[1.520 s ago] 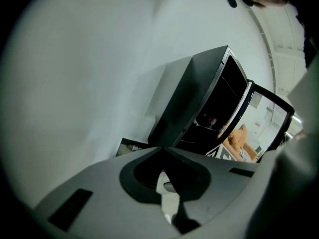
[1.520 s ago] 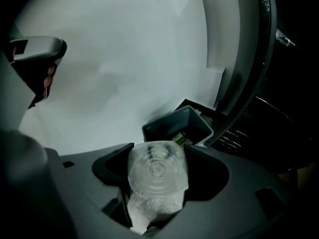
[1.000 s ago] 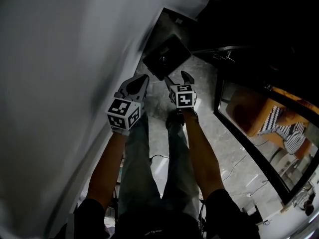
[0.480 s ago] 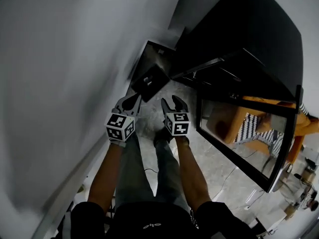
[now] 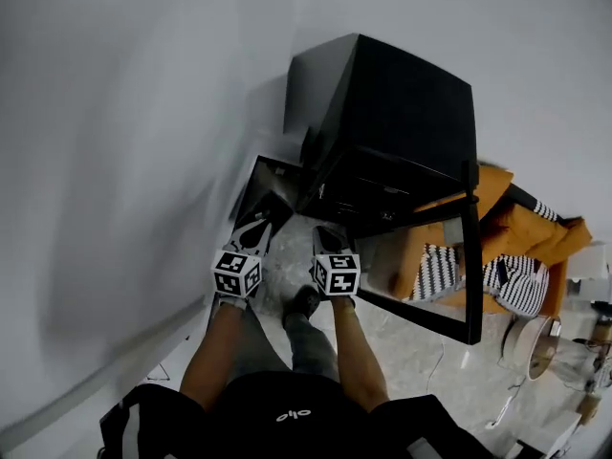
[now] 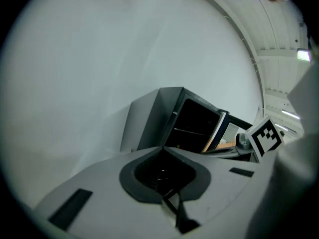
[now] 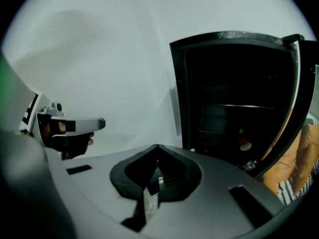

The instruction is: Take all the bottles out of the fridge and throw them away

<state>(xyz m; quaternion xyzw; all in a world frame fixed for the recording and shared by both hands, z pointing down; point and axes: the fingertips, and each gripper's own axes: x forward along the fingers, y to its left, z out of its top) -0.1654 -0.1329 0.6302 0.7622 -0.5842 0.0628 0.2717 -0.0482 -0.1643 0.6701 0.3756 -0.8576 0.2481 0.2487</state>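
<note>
Head view: black fridge (image 5: 402, 113) stands against a pale wall (image 5: 124, 142), its glass door (image 5: 421, 268) swung open on the fridge's right side and mirroring an orange chair (image 5: 524, 229) with a striped cushion (image 5: 514, 285) that sits just right of the fridge. A dark bin (image 5: 266, 191) is tucked between the fridge's left flank and the wall. Both arms reach out side by side in front of the fridge. The left gripper (image 5: 254, 229) is over the near edge of the bin, and the right gripper (image 5: 330, 239) is before the open fridge mouth, neither touching the cabinet. Left gripper view: jaws pressed together tip to tip, nothing between them. Right gripper view: jaws have just been closing and now meet at the tips with nothing told between them (a pale smear sits in the slot behind the tips, too unclear to name). Inside the fridge it is very dark. A small red-and-white shape (image 7: 245, 144) sits on a lower shelf toward the door side, with something shiny (image 7: 249, 166) on the fridge bottom. Whether either is a bottle cannot be told.
</note>
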